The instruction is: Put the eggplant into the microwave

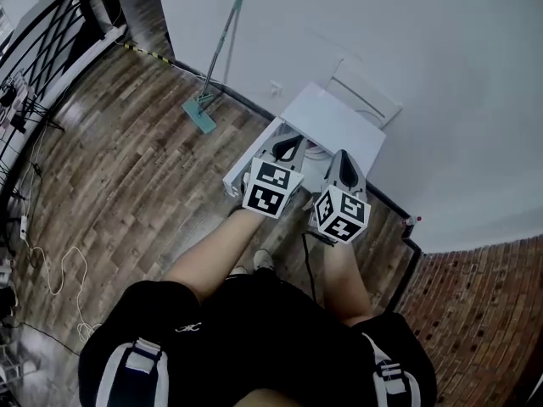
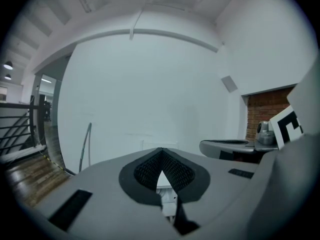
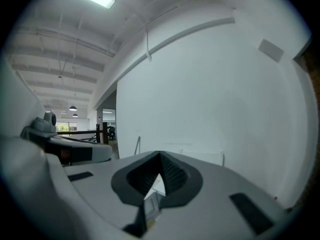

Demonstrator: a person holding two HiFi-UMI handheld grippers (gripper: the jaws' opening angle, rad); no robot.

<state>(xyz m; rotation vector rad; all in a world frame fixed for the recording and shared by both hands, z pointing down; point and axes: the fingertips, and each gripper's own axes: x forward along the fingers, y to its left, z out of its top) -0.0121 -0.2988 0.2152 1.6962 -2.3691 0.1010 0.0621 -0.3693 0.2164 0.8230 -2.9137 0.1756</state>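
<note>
Grey plastic fills the lower half of both gripper views. We are looking along the left gripper [image 2: 161,151] and the right gripper [image 3: 160,156], each held about level and facing a plain white painted wall [image 1: 382,24]. Both pairs of jaws are clenched: the black ribbed pads meet at their tips and nothing lies between them, so neither tool carries anything.

From the head view, the two grippers hang side by side and close together, each with its black-and-white marker cube. Below and just beyond the jaws stands a white flat-topped piece of furniture [image 1: 331,121] set against the wall. Well off to the left of the jaws, a teal-handled mop [image 1: 216,66] leans on the wall above a brown wood-plank floor [image 1: 127,185]. A red brick wall [image 1: 484,312] lies to the right of the jaws.

The purple eggplant is not in any view, and we cannot pick out the microwave either. The white unit under the jaws is too small and too covered by the grippers to identify.

We judge that an eggplant will be fairly light and firm, but with a smooth, glossy skin that can slip and flesh that bruises under a hard squeeze. We would close the jaws across the thick middle of its body, gently and squarely. We would avoid the tapering end and the stem.
</note>
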